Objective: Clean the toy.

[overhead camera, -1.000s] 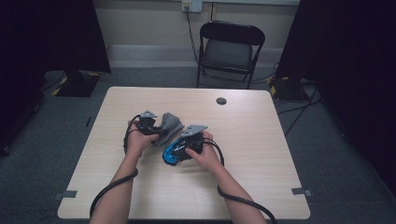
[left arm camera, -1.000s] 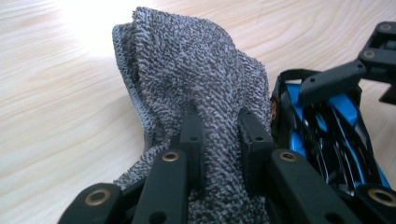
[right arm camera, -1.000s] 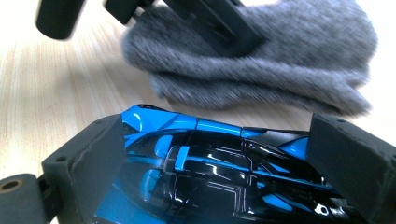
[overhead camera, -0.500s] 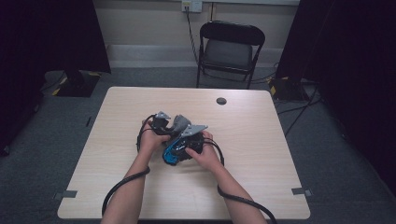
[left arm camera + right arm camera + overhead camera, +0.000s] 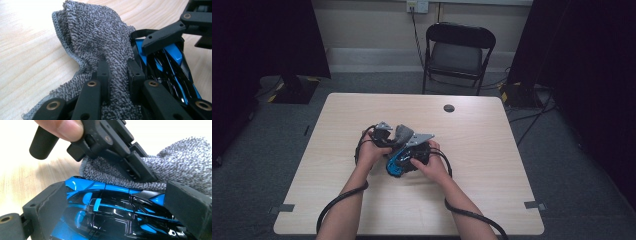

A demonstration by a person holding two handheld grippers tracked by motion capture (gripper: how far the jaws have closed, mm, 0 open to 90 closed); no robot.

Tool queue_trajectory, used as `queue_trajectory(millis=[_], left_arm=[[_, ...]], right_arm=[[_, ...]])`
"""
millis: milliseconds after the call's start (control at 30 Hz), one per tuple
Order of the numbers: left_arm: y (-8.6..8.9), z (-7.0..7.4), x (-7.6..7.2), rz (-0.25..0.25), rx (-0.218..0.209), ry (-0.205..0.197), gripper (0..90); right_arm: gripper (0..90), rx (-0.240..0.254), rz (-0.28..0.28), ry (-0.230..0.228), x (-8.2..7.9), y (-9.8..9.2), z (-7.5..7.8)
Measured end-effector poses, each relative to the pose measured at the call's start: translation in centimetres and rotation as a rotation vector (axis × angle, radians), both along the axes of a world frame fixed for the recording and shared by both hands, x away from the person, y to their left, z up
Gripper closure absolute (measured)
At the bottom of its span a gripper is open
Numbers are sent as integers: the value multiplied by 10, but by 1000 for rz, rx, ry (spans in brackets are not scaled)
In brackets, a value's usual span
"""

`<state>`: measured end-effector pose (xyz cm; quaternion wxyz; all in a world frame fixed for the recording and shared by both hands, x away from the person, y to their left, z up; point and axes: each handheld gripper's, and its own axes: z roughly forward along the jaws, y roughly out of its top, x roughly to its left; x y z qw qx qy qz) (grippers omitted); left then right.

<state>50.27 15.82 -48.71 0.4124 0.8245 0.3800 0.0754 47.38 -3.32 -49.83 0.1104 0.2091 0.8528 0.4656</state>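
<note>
Wiping under way, unfinished: our left gripper [image 5: 117, 75] pinches the grey terry cloth [image 5: 100, 37] tight, laid against the glossy blue-and-black toy car [image 5: 112, 210] clamped between our right gripper's [image 5: 120, 205] wide-set jaws; most bodywork seemingly remains.

You're working in what looks like a recording studio or lab room: a plain light-wood tabletop [image 5: 492, 150] on grey carpet [image 5: 572, 165], black curtains [image 5: 592, 65] hung on both sides, a black folding chair [image 5: 455, 52] against the wall, a wall socket [image 5: 418, 5], and tape marks [image 5: 532, 204] at the tabletop's corners.
</note>
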Motion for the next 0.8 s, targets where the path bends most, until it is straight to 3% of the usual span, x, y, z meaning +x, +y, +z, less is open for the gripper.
queue_trajectory(millis=[800], left_arm=[[33, 1, -30, -14, -20, 26, 761]], right_arm=[[46, 4, 2, 1, -1, 1, 0]])
